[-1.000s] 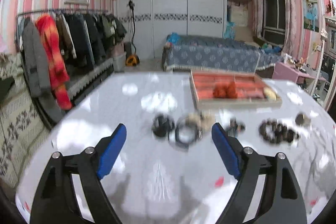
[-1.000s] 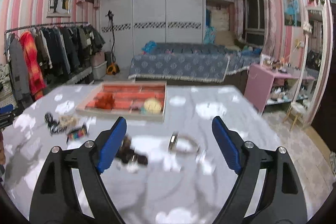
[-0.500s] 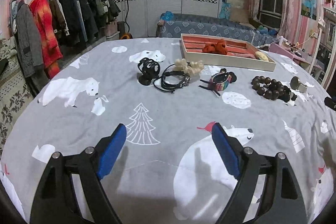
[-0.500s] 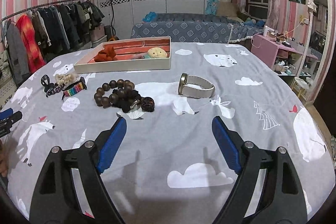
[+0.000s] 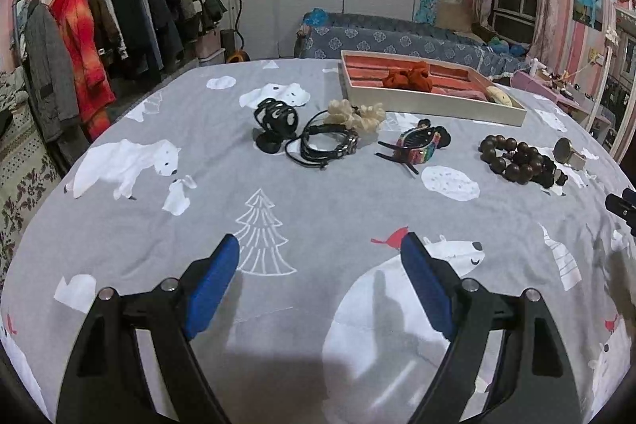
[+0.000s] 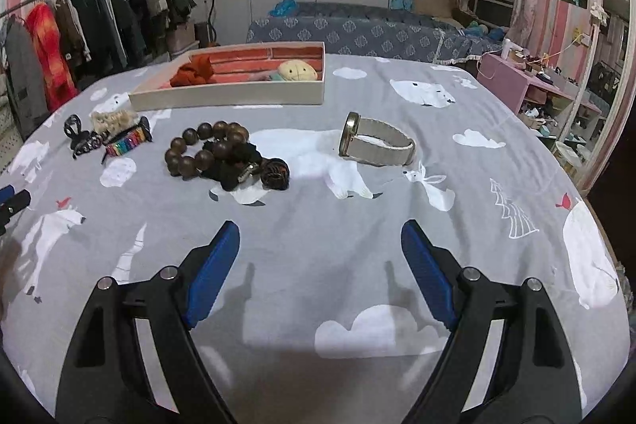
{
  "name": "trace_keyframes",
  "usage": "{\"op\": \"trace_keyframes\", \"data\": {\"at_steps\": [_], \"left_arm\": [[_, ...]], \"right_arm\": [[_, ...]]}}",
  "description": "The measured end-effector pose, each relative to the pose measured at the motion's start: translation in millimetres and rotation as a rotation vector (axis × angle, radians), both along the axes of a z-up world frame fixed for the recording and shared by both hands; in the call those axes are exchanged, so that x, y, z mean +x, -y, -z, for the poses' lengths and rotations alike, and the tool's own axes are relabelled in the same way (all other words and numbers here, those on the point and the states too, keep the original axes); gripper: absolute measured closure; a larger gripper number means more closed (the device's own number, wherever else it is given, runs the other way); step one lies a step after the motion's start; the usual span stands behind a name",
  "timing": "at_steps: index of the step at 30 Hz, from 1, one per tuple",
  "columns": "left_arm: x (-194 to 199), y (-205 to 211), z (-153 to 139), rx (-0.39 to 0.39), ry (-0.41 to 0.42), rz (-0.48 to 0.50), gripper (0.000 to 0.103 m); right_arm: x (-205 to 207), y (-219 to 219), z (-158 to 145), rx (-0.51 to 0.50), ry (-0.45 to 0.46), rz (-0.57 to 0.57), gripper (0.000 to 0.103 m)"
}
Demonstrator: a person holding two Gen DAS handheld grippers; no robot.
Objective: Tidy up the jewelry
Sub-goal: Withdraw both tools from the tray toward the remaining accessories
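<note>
Grey bedding printed with polar bears (image 5: 131, 165) carries your jewelry in a row across its middle: black hair claw (image 5: 276, 116), black cord bracelet (image 5: 328, 142), cream scrunchie (image 5: 355, 114), rainbow clip (image 5: 417, 144), dark wooden beads (image 6: 206, 150) and a cream-strapped watch (image 6: 373, 142). Toward the far edge sits the red-lined tray (image 6: 238, 94). Your left gripper (image 5: 320, 265) and right gripper (image 6: 320, 253) hang near the front edge, jaws spread wide, grasping nothing.

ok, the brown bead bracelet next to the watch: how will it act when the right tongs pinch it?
The wooden bead bracelet is probably floppy: its loop of separate round beads lies slumped on the bedsheet. The beads may slip or roll out from between flat pads. It lies against a dark scrunchie, which could drag along with it.
</note>
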State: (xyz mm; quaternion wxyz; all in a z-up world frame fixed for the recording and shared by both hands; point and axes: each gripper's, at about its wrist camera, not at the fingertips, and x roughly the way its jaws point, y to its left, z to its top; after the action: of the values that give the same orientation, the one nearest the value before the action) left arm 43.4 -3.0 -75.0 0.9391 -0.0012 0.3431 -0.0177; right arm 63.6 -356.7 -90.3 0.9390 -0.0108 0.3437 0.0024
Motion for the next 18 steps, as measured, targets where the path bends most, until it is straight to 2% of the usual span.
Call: {"op": "trace_keyframes", "data": {"at_steps": [8, 11, 18], "left_arm": [[22.4, 20.4, 0.2, -0.006, -0.039, 0.047, 0.021], [39.3, 37.7, 4.7, 0.0, -0.071, 0.107, 0.021], [76.0, 62.5, 11.5, 0.021, -0.111, 0.115, 0.021]], "right_arm": [[21.3, -8.9, 4.2, -0.041, -0.038, -0.02, 0.021], [32.4, -12.8, 4.9, -0.063, -0.042, -0.032, 0.023], [56.3, -17.0, 13.0, -0.053, -0.084, -0.054, 0.028]]}}
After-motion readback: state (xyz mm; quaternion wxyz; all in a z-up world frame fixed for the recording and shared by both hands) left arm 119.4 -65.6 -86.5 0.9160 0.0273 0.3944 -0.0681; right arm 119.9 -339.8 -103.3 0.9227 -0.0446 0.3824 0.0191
